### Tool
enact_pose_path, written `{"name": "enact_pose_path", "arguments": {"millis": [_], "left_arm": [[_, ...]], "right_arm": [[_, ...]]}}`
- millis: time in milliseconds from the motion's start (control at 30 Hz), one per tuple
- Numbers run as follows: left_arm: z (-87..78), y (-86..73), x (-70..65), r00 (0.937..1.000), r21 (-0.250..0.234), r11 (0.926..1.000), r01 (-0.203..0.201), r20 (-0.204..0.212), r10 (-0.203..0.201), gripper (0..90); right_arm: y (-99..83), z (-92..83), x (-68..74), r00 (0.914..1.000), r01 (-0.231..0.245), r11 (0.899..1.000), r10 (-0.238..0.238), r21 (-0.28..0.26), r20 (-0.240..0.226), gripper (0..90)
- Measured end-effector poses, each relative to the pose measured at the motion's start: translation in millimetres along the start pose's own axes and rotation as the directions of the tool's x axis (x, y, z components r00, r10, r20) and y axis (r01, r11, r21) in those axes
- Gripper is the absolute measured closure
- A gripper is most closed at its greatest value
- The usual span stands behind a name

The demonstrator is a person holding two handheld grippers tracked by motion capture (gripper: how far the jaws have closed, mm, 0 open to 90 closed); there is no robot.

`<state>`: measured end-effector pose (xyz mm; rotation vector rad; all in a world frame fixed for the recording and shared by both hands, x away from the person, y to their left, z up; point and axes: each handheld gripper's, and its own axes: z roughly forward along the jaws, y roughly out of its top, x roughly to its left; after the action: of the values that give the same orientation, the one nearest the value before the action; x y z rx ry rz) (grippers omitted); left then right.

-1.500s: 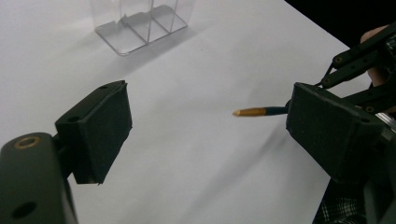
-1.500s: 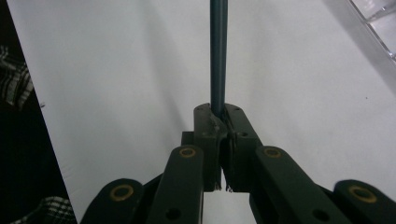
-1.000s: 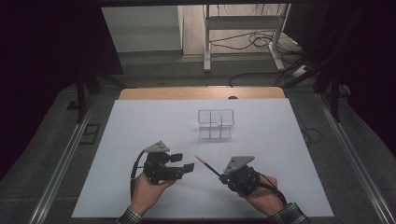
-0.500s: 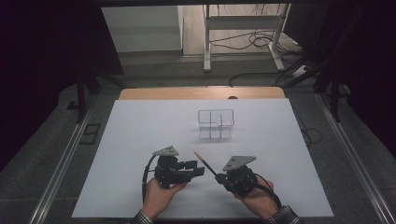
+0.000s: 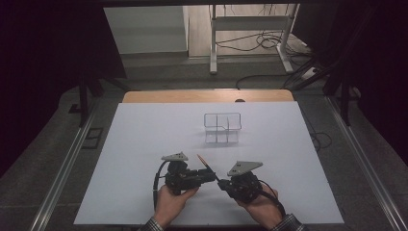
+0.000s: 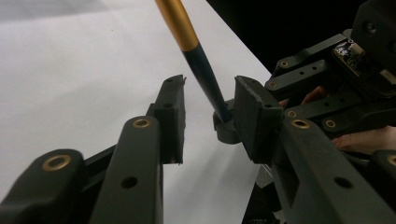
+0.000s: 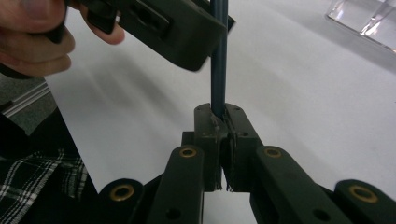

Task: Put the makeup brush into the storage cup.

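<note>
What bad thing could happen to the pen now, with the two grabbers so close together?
The right gripper pinches only the very end of the pen, so the long pen could tip or slip out. The left gripper has just been closing around the pen, with gaps left at both pads; if it squeezes off-centre, it might twist the pen sideways. The two grippers sit so close that they might bump. If the pen drops, it could roll across the white table.

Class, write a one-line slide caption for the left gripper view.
The left gripper has been closing, pads not yet touching the gold-and-dark pen clamped by the right gripper.
</note>
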<state>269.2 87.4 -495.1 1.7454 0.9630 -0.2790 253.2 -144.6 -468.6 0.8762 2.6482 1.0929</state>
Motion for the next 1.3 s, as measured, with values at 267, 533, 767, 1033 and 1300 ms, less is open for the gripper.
{"name": "enact_pose_path", "arguments": {"millis": [267, 533, 767, 1033, 1300], "left_arm": [[4.3, -2.5, 0.3, 0.9991, -0.006, 0.9993, 0.036, 0.024, -0.036, 75.7], [4.3, -2.8, 2.1, 0.9966, -0.002, 0.9983, 0.059, 0.058, -0.059, 84.0], [2.3, -1.4, 1.9, 0.999, 0.013, 0.9992, 0.038, 0.024, -0.039, 84.1], [2.7, -0.2, 1.5, 0.9992, 0.021, 0.9993, 0.032, 0.021, -0.033, 84.0], [2.0, 1.7, -1.7, 0.9997, 0.024, 0.9996, 0.016, 0.02, -0.016, 84.0]], "right_arm": [[0.6, 1.9, 2.1, 1.0, 0.007, 1.0, -0.007, -0.001, -0.005, 84.4], [-0.2, 3.6, 0.8, 0.9997, 0.011, 1.0, -0.01, 0.019, -0.02, 77.5], [3.3, -10.7, -5.7, 0.9992, 0.011, 1.0, -0.011, 0.0, -0.04, 63.5], [11.1, -23.7, -15.9, 0.9965, -0.03, 0.998, 0.026, -0.05, -0.08, 54.9], [30.3, -30.6, -20.3, 0.9968, -0.021, 0.994, 0.013, -0.104, -0.079, 52.7]]}}
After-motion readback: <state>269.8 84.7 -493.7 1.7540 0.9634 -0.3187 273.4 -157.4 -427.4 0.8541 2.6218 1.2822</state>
